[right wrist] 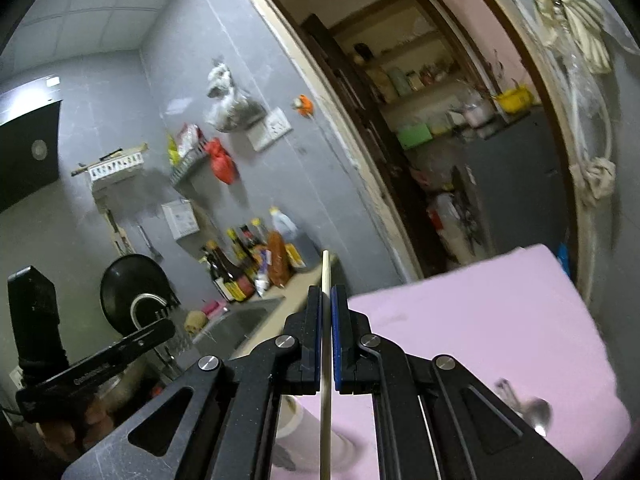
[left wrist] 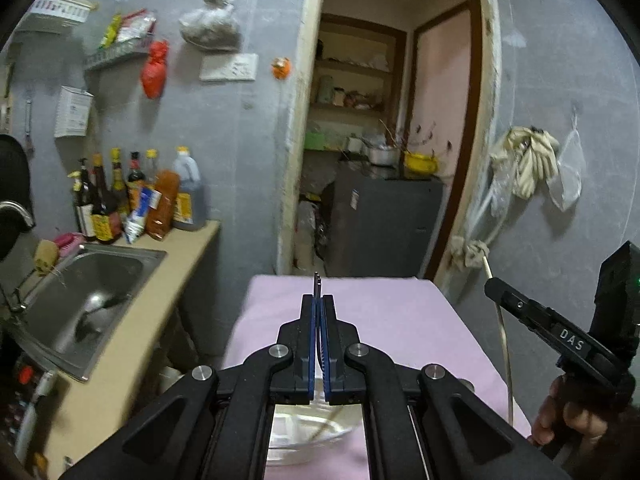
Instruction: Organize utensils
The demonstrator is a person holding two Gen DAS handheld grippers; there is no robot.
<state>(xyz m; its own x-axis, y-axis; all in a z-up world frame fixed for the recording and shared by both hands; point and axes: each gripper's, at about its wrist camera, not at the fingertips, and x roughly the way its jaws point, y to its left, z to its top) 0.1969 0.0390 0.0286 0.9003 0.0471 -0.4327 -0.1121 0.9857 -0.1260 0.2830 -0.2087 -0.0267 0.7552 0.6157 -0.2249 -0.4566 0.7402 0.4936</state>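
Centre frame, both views: left gripper [left wrist: 319,304] is clamped on a fork [left wrist: 317,285], right gripper [right wrist: 327,300] on a chopstick [right wrist: 325,344], above the pink table [right wrist: 460,320]. Thin pinch grips: my guess is either could pivot, slip, and miss the cup [right wrist: 316,440] lower-centre.

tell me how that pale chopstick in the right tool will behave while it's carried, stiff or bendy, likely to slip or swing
The chopstick runs dead straight through the right tool, so it is probably stiff. It looks thin and plain, so likely light. The blue pads pinch it at one short stretch near its upper end, with most of its length hanging below, so it may pivot or slide if jolted.
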